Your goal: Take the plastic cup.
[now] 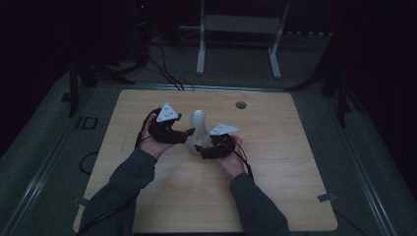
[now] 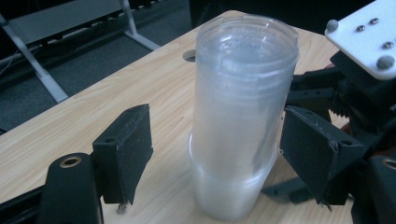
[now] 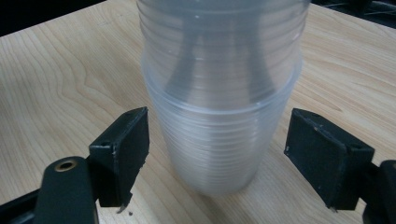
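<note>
A stack of clear plastic cups (image 1: 198, 129) stands upright in the middle of the wooden table (image 1: 275, 187). My left gripper (image 1: 189, 133) comes at it from the left, my right gripper (image 1: 201, 147) from the right and lower down. In the left gripper view the cup stack (image 2: 243, 116) rises between the jaws of the left gripper (image 2: 219, 158); a gap shows beside the left pad (image 2: 126, 154). The right gripper's body (image 2: 355, 93) sits just behind the stack. In the right gripper view the lower cups (image 3: 219, 140) stand between the spread jaws of the right gripper (image 3: 224, 149), and neither pad presses on them.
A round cable hole (image 1: 240, 104) lies in the table's far side. A white metal frame (image 1: 236, 29) and dark cables (image 1: 162, 64) stand on the floor beyond the table. Forearms in dark sleeves (image 1: 123, 187) come in from the near edge.
</note>
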`<move>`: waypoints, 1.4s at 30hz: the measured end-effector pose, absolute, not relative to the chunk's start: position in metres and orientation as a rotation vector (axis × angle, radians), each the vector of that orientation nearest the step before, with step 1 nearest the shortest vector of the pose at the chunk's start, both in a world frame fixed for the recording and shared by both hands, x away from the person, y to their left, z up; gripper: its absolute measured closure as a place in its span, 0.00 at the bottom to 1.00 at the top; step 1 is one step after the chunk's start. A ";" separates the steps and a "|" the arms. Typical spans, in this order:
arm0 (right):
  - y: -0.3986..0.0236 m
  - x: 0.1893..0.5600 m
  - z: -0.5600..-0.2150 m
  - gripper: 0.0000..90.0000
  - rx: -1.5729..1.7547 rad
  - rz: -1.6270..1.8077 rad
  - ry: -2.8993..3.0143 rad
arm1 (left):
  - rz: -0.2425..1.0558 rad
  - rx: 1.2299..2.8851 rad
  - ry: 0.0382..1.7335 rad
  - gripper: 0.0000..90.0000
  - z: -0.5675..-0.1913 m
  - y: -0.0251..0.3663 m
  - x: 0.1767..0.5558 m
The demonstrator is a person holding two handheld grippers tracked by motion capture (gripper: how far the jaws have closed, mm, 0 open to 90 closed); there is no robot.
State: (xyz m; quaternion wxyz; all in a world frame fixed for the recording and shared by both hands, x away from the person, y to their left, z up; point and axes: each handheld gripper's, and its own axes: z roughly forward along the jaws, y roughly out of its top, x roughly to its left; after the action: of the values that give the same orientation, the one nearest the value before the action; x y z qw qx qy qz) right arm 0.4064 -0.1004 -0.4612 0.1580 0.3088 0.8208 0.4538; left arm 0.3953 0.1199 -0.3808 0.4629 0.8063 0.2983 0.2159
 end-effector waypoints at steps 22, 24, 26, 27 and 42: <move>-0.098 0.407 -0.462 0.30 0.881 1.295 2.341 | 0.503 1.964 0.705 0.30 -0.377 0.095 0.409; -0.098 0.407 -0.463 0.30 0.883 1.295 2.341 | 0.498 1.966 0.704 0.32 -0.377 0.094 0.409; -0.098 0.407 -0.463 0.30 0.884 1.296 2.339 | 0.489 1.964 0.705 0.34 -0.377 0.093 0.410; -0.098 0.406 -0.463 0.30 0.883 1.296 2.339 | 0.485 1.959 0.707 0.35 -0.378 0.093 0.410; -0.098 0.406 -0.463 0.30 0.890 1.298 2.334 | 0.480 1.910 0.723 0.39 -0.380 0.091 0.409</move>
State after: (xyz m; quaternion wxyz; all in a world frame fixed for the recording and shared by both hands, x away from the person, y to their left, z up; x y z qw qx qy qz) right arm 0.4059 -0.0981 -0.4627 0.1627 0.3119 0.8181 0.4549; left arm 0.4087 0.0906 -0.3802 0.4984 0.7893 0.2989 0.1983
